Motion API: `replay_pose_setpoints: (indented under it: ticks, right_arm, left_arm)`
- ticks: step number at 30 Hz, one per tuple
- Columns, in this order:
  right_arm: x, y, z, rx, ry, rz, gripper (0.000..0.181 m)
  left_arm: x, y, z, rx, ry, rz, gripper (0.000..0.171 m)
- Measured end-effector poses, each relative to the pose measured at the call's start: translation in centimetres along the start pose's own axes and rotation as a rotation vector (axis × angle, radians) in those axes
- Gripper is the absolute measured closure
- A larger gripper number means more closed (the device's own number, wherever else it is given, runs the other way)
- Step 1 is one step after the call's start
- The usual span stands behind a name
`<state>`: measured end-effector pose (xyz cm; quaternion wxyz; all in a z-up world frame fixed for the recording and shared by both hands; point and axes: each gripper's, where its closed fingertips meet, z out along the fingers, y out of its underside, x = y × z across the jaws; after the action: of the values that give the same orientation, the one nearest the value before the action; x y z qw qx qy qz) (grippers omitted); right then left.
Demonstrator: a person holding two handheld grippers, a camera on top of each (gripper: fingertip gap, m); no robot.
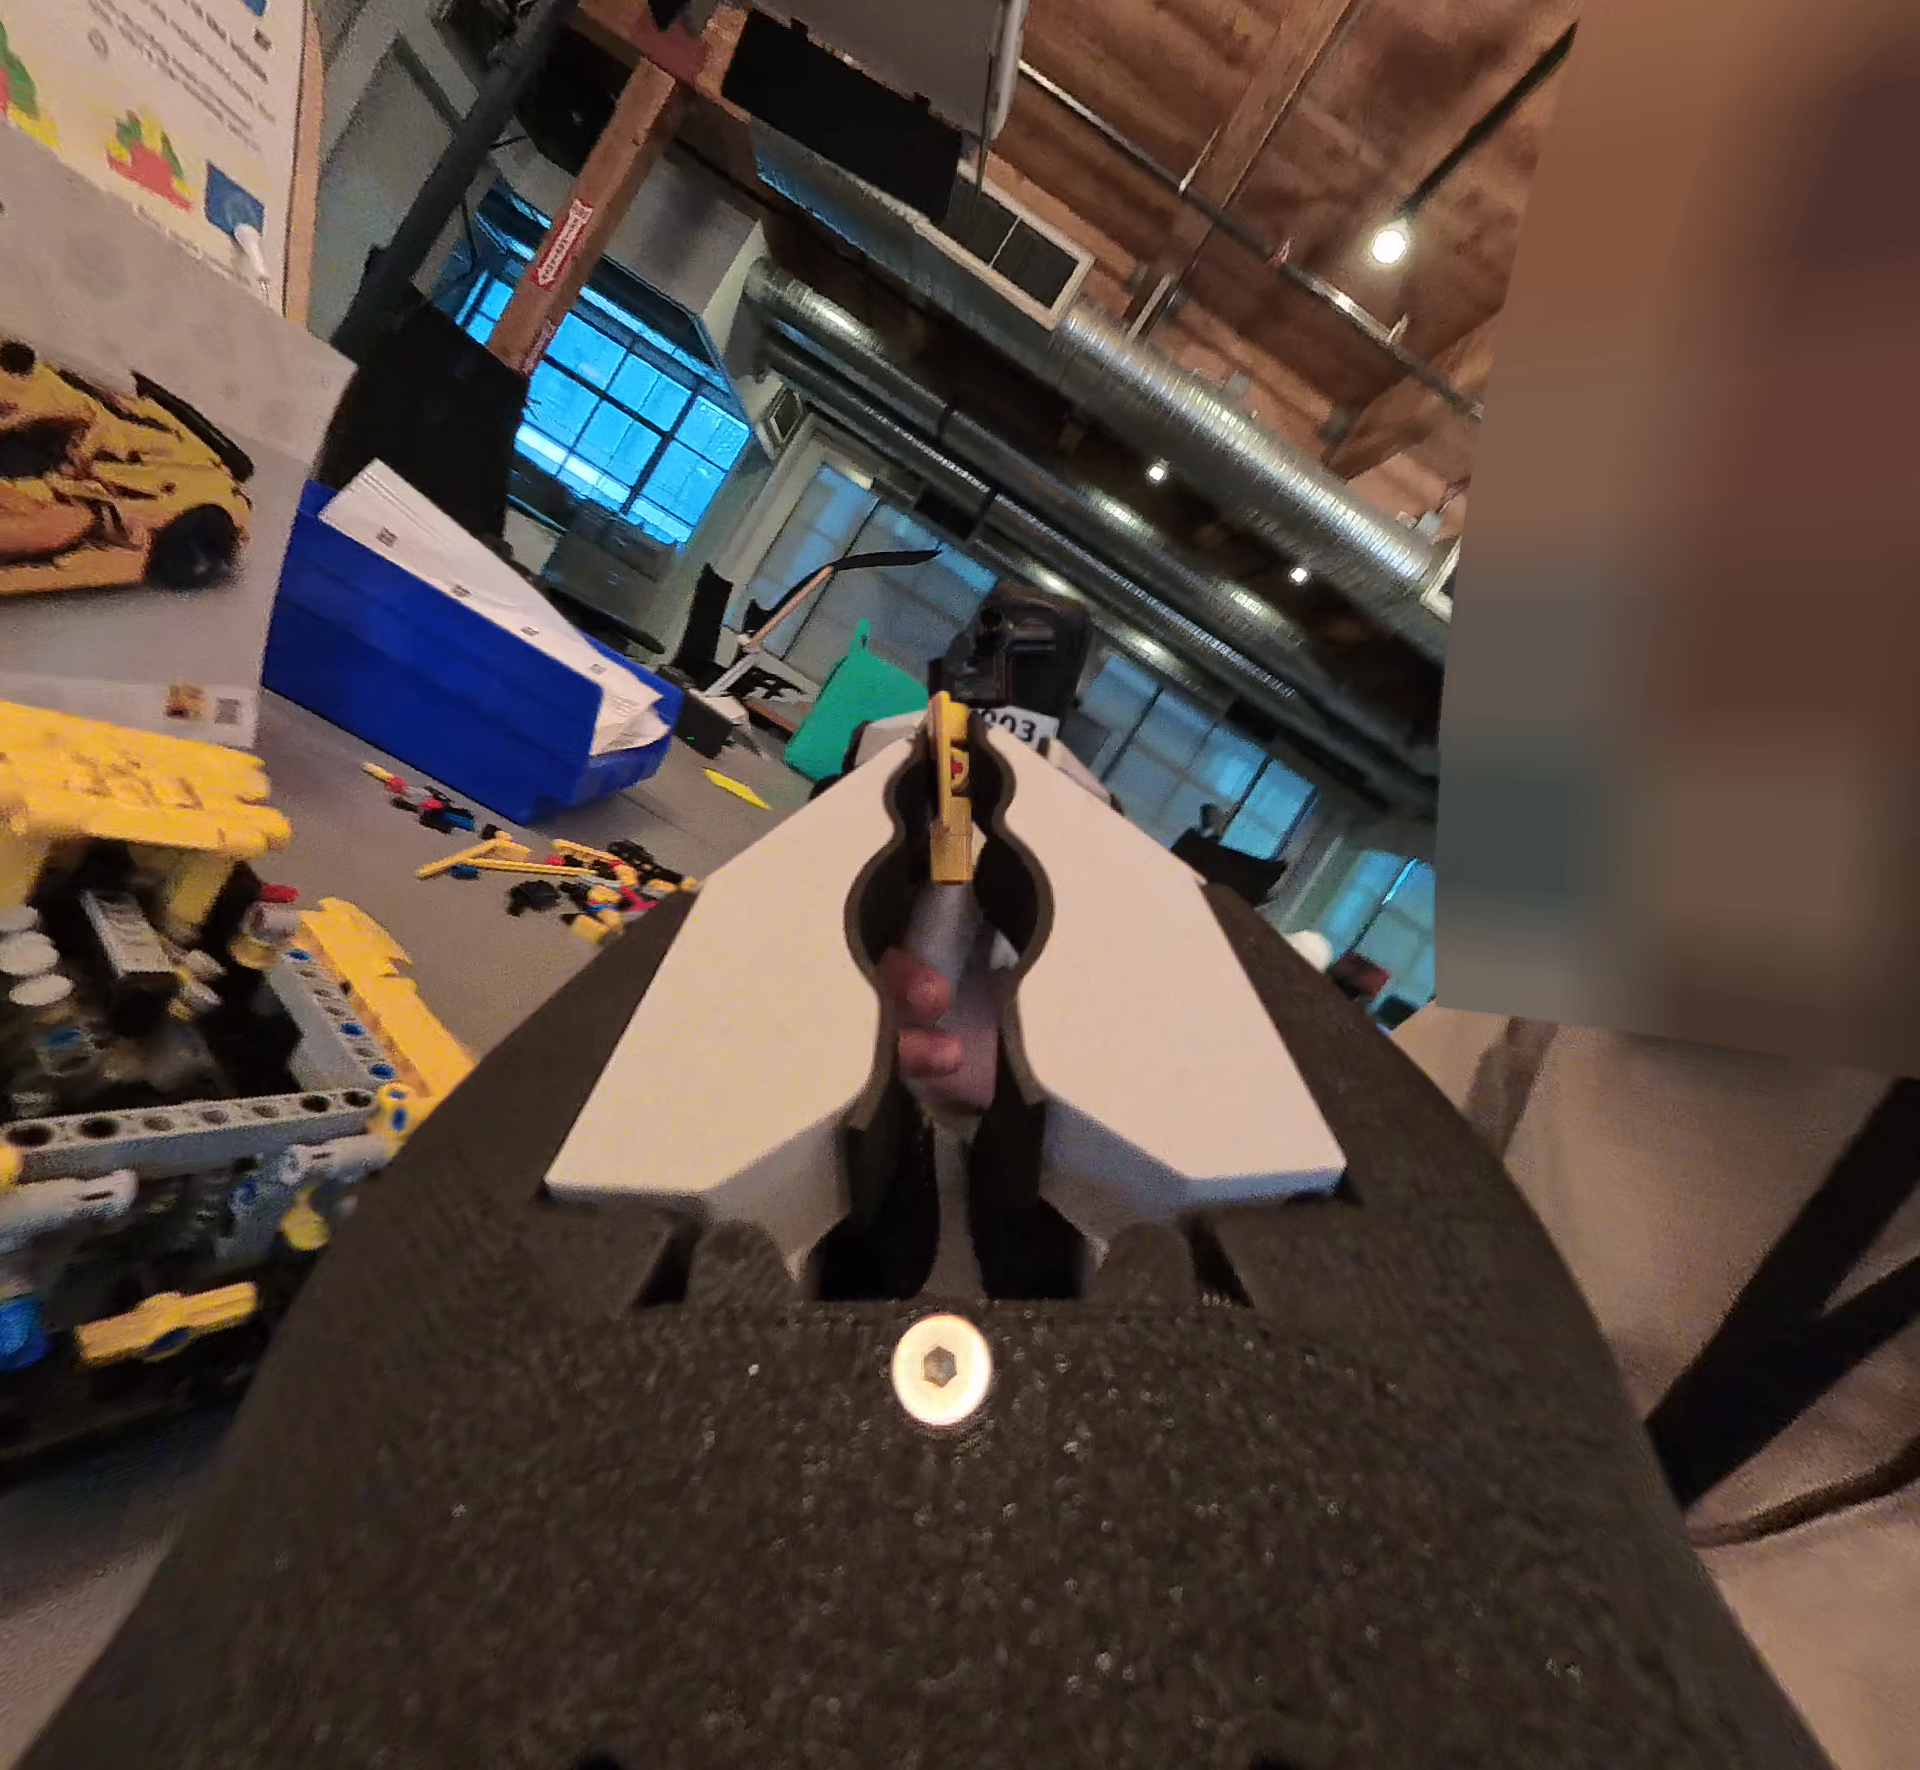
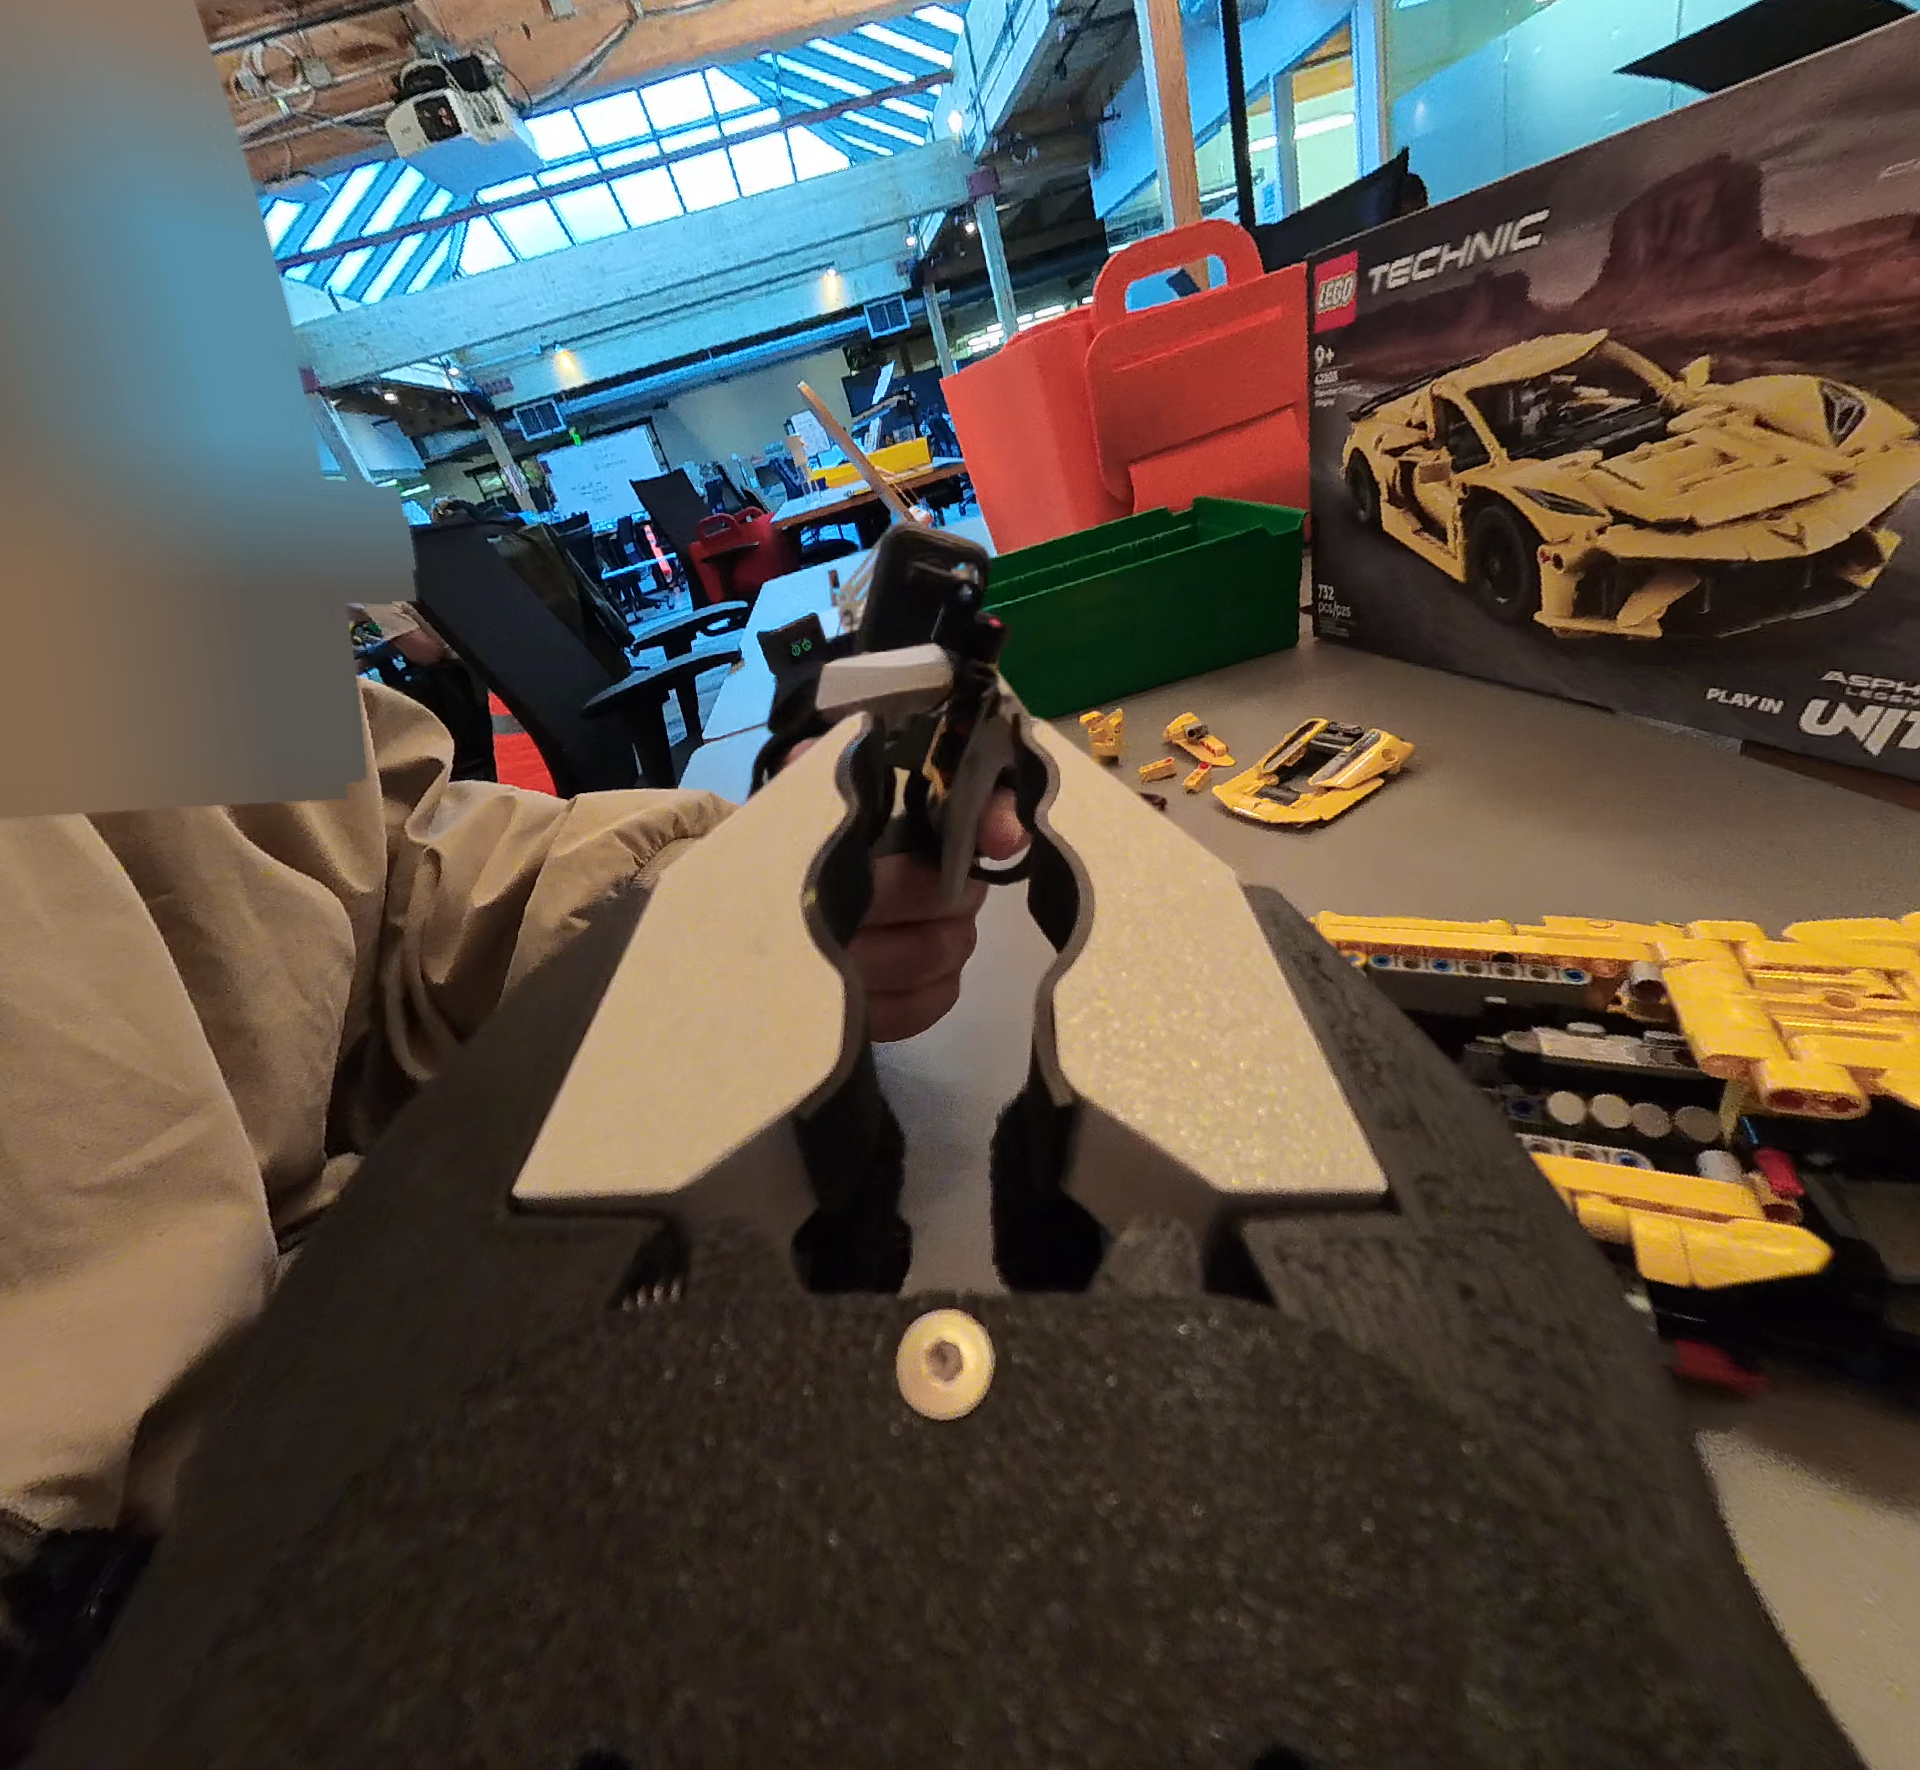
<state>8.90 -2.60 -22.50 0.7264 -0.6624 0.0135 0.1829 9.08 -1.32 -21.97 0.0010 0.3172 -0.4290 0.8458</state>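
My left gripper (image 1: 948,754) is shut on a small yellow brick piece (image 1: 951,806) pinched upright at its fingertips and held in the air. My right gripper (image 2: 940,764) faces it tip to tip. Its jaws stand a little apart, around the left gripper's tips (image 2: 961,733) and the yellow piece (image 2: 938,756). In the left wrist view the right gripper's dark body (image 1: 1023,655) shows just behind the piece. A hand (image 2: 914,951) on the left gripper's handle shows through the gap.
A partly built yellow car model (image 2: 1662,1045) lies close on the grey table (image 2: 1558,816), also in the left wrist view (image 1: 156,993). Farther off are a yellow body panel (image 2: 1314,770), loose parts (image 1: 561,873), a green bin (image 2: 1143,608), a blue bin (image 1: 447,671), an orange bag (image 2: 1143,401) and the car box (image 2: 1610,473). Less than 4 cm separates the two grippers' tips.
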Motion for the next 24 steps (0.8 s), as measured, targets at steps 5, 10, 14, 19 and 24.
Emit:
replay_pose_setpoints:
  ticks: [5, 10, 14, 19, 24]
  right_arm:
    - [0.1, 0.7, 0.6, -0.027, 0.010, 0.047, 0.164]
    - [0.1, 0.8, 0.3, -0.034, -0.030, 0.180, 0.173]
    - [0.6, 0.3, -0.2, 0.007, -0.052, 0.306, 0.179]
    - [1.6, 0.1, -0.8, 0.008, -0.001, 0.326, 0.179]
    - [2.6, 1.1, -0.9, -0.128, 0.204, 0.011, 0.179]
  left_arm:
    - [0.5, 0.8, 0.5, -0.007, 0.061, -0.121, 0.166]
    - [0.3, 1.3, 0.8, -0.015, 0.085, -0.198, 0.166]
    - [-0.1, 1.0, 0.7, 0.007, 0.093, -0.259, 0.164]
    - [-1.1, 0.8, 0.4, 0.015, 0.041, -0.245, 0.164]
    - [-2.2, 0.0, -0.3, -0.001, -0.081, -0.086, 0.151]
